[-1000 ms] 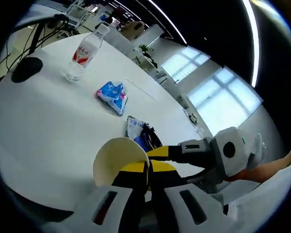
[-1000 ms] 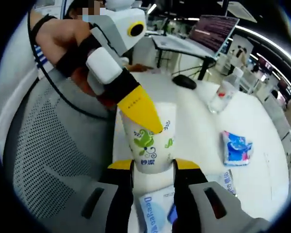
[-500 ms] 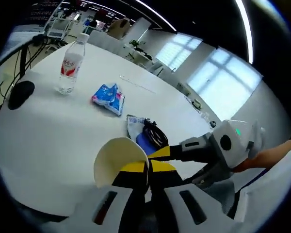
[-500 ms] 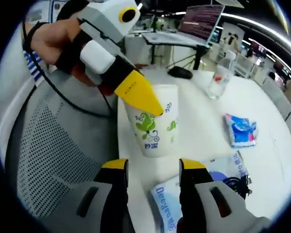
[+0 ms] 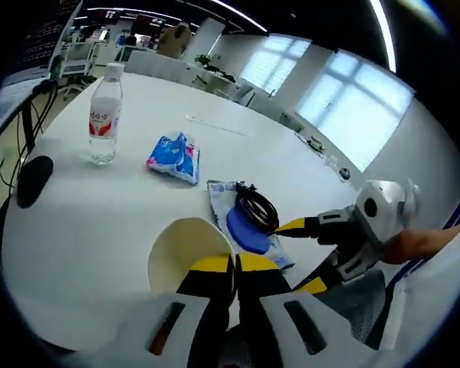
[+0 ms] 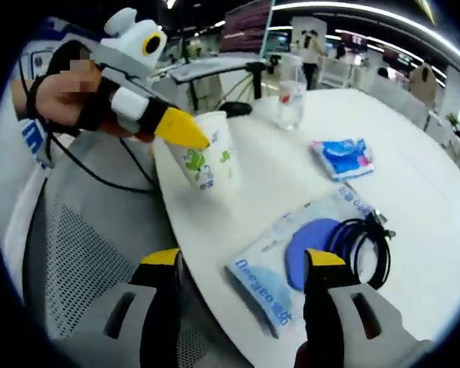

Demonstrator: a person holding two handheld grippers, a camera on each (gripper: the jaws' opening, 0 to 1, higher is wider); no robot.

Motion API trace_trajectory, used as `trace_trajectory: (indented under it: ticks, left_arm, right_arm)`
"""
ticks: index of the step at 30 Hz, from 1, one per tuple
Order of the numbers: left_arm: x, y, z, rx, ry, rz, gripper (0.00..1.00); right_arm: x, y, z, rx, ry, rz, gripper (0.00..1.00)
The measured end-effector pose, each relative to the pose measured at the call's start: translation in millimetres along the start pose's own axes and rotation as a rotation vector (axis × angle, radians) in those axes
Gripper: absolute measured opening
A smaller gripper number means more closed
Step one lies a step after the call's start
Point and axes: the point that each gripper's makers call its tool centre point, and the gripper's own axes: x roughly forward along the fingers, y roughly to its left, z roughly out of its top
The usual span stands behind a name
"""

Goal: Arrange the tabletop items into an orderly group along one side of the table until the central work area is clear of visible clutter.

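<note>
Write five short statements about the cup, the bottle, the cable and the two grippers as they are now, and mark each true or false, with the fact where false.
1. The left gripper is shut on the rim of the paper cup. True.
2. The right gripper holds the paper cup. False: its jaws stand open and apart from the cup.
3. The water bottle lies on its side. False: it stands upright on the white table.
4. The black cable lies coiled beside a blue disc on a white packet. True.
5. The blue tissue pack sits inside the cup. False: it lies on the table between the bottle and the white packet.
</note>
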Motion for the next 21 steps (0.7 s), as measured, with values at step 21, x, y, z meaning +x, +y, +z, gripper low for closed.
trace_trajectory:
  ticks: [21]
  left_arm:
    - [12.5, 24.1, 18.4, 0.172, 0.090, 0.077, 0.00]
  right_arm:
    - [-38.9, -40.4, -21.1, 0.235, -0.066, -0.147, 0.76]
